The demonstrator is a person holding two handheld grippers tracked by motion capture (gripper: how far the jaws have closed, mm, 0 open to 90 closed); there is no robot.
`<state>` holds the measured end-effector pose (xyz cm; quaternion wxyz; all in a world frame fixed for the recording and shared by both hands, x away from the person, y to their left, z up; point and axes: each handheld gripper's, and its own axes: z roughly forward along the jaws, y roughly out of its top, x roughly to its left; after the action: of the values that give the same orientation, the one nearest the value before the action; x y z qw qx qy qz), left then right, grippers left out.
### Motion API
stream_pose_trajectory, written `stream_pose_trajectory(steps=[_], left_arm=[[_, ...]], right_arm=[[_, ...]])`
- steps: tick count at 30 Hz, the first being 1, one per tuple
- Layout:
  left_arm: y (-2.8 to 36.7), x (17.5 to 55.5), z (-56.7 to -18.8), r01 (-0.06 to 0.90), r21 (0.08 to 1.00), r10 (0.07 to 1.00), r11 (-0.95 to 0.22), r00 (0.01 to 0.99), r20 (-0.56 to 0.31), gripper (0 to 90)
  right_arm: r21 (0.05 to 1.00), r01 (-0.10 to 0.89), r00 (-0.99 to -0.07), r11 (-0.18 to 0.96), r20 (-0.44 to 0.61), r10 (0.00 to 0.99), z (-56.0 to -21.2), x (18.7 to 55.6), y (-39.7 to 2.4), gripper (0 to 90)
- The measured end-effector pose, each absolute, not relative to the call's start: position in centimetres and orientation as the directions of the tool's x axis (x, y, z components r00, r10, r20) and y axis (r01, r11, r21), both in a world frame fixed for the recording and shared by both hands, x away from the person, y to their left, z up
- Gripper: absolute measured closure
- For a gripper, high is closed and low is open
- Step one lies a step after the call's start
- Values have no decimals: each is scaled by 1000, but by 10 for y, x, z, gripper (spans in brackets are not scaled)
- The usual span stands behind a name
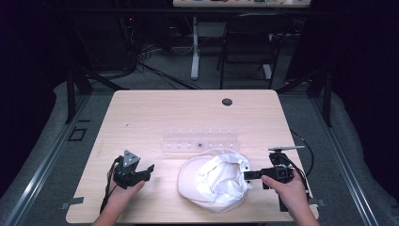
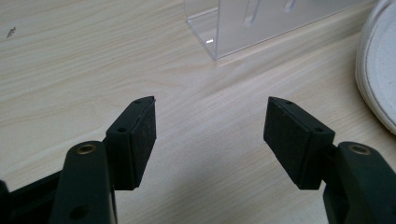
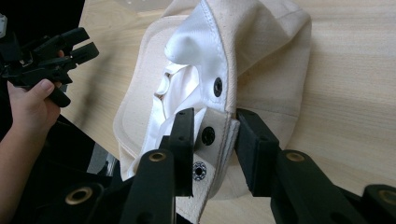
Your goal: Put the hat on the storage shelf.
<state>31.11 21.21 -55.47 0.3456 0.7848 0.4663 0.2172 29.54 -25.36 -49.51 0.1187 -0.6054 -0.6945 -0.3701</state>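
A pale wooden table point(image 1: 141, 117) is set in a dark room, with a chair point(image 1: 247, 42) and cables on the floor behind it. A white cap point(image 1: 214, 181) is laid upside down near the front edge, just in front of a clear plastic rack point(image 1: 201, 141). The cap's back strap, with its snap studs, is clamped between the jaws of the right gripper point(image 3: 212, 135) at the cap's right side. The left gripper point(image 2: 210, 128) is held over bare wood to the left of the cap, its jaws spread wide with nothing between them.
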Motion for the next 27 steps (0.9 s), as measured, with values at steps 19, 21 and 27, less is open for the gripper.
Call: stream_pose_trajectory(steps=[19,21,27], left_arm=[[215,310,-556,588,744,887,-317,461,14,349],[214,309,-556,591,743,889,-314,458,11,349],[215,308,-556,590,743,890,-317,456,17,349]], right_arm=[[395,917,-275,49,539,796,-485,301,-242,821],[409,911,-284,58,520,805,-483,301,-240,821],[432,898,-305,87,467,830,-477,301,-235,820]])
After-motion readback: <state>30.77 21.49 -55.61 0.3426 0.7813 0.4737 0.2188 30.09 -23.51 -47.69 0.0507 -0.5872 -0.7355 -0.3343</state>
